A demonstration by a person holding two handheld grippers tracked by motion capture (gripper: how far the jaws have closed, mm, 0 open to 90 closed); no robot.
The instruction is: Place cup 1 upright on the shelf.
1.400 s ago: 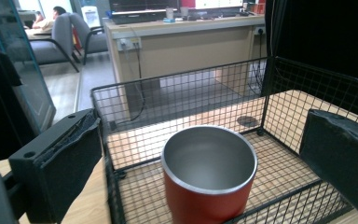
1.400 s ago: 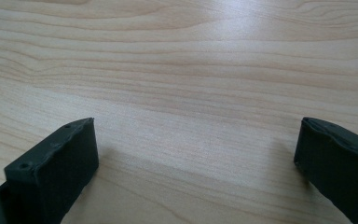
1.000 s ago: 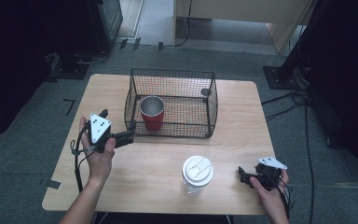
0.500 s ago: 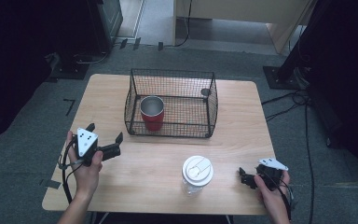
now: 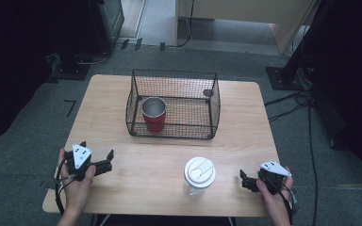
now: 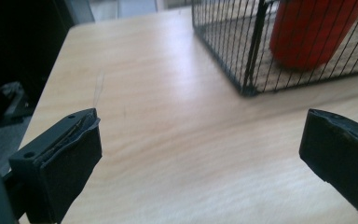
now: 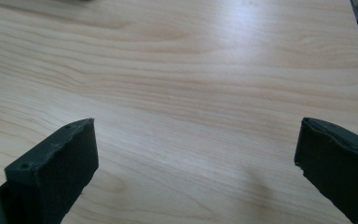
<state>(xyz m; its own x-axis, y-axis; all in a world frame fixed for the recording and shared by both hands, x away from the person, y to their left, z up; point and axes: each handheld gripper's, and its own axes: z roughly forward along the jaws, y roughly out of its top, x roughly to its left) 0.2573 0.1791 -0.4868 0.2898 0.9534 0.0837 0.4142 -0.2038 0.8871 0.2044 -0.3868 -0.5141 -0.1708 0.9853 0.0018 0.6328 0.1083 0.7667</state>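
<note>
My left gripper [image 5: 107,158] has its jaws spread wide, nothing between them, over bare table [image 5: 146,160] near the front left edge. My right gripper [image 5: 243,178] is likewise wide open and empty, just right of the clear jar with a white lid [image 5: 199,175]. Red metal cup [image 5: 154,114] stands upright inside the wire basket [image 5: 172,104]; its top is cut off in the left gripper view. No readable writing.
</note>
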